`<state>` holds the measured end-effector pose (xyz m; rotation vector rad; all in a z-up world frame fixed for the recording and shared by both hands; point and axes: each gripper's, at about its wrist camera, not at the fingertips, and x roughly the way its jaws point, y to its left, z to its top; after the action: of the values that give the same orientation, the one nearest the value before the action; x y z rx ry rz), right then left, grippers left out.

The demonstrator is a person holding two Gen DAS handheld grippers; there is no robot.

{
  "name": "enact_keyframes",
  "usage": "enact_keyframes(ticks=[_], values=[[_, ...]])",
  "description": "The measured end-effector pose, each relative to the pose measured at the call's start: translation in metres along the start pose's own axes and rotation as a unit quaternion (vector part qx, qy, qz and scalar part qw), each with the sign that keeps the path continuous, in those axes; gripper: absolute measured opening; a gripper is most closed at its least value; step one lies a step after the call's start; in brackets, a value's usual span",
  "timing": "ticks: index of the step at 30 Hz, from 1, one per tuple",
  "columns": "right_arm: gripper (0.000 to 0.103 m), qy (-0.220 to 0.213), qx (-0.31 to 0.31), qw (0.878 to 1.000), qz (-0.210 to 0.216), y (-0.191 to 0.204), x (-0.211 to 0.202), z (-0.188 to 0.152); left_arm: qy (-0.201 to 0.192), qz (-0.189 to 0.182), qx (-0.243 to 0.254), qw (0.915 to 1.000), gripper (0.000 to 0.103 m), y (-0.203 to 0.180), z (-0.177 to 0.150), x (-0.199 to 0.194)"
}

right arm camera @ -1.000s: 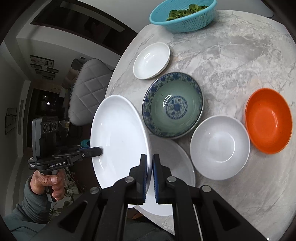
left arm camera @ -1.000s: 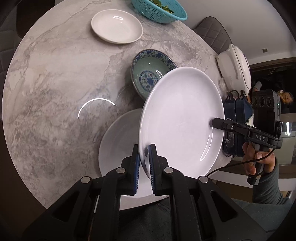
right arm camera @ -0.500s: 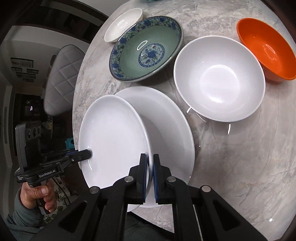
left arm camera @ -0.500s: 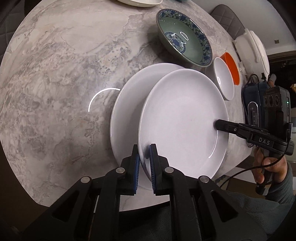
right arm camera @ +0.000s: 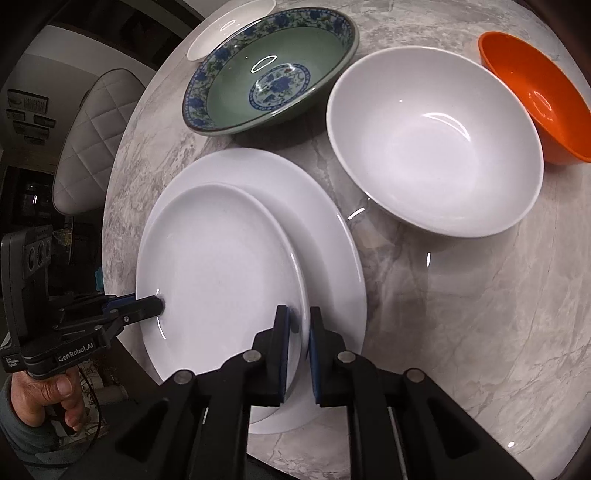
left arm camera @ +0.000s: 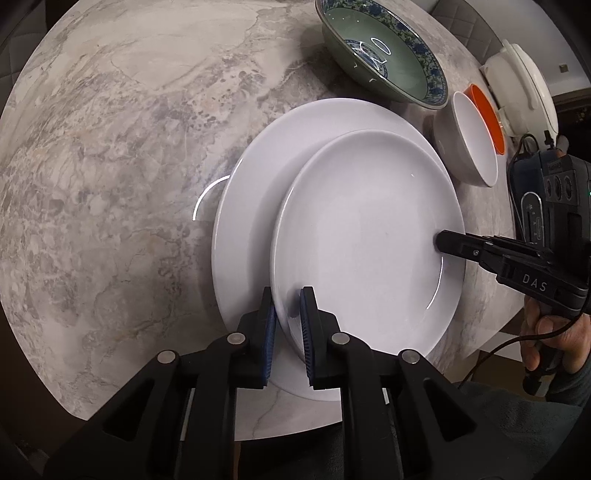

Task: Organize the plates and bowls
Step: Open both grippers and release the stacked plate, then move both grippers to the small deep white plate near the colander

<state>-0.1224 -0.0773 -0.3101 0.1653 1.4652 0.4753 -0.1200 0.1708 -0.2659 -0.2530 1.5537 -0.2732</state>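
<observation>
Grey veined marble is spreading out beyond our fingers as a round table (left arm camera: pixel 110 155), its curved near edge running just beneath both grippers. We are holding a smaller white plate (left arm camera: pixel 369 236) by opposite rims: the left gripper (left arm camera: pixel 287 314) is pinching one rim between blue pads, nearly closed, and the right gripper (right arm camera: pixel 298 332) is doing likewise on the far rim, though its pads have just been parting slightly with the rim between them. Beneath our fingers this glossy plate is lying over a larger white plate (right arm camera: pixel 325 236), set toward the table's near edge so the larger one is showing as a crescent on the far side.

Ahead of the right fingers a deep white bowl (right arm camera: pixel 436 140) is standing near the larger plate's rim, a narrow gap of marble between them. Beyond it an orange bowl (right arm camera: pixel 532 92) is sitting just beside the white one. A green bowl with a blue floral band (right arm camera: pixel 273 70) is resting ahead of the plates, with a small white dish (right arm camera: pixel 229 26) past it. Left of the left fingers we are seeing wide bare marble.
</observation>
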Motion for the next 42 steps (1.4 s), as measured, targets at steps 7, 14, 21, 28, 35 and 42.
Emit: enact_keyframes(ticks=[7, 14, 21, 28, 35, 42], values=[[0.018, -0.017, -0.039, 0.999, -0.015, 0.006, -0.003, -0.002, -0.024, -0.025, -0.017, 0.9993, 0.033, 0.003, -0.003, -0.008], [0.07, -0.061, -0.063, 0.996, 0.0, 0.015, -0.023, -0.007, -0.164, -0.102, -0.078, 0.9781, 0.076, 0.032, -0.013, -0.063], [0.074, -0.109, -0.04, 0.991, 0.067, -0.019, -0.093, 0.044, -0.253, -0.187, -0.194, 0.929, 0.078, 0.105, 0.042, -0.11], [0.075, -0.147, 0.045, 0.974, 0.164, -0.067, -0.123, 0.189, -0.235, -0.102, -0.145, 0.9557, 0.078, 0.131, 0.173, -0.135], [0.074, -0.103, 0.048, 0.97, 0.214, -0.042, -0.053, 0.301, -0.145, -0.067, -0.114, 0.9805, 0.076, 0.125, 0.288, -0.09], [0.068, -0.049, 0.03, 0.976, 0.212, -0.023, 0.012, 0.339, -0.112, -0.088, -0.099, 0.9849, 0.076, 0.124, 0.341, -0.048]])
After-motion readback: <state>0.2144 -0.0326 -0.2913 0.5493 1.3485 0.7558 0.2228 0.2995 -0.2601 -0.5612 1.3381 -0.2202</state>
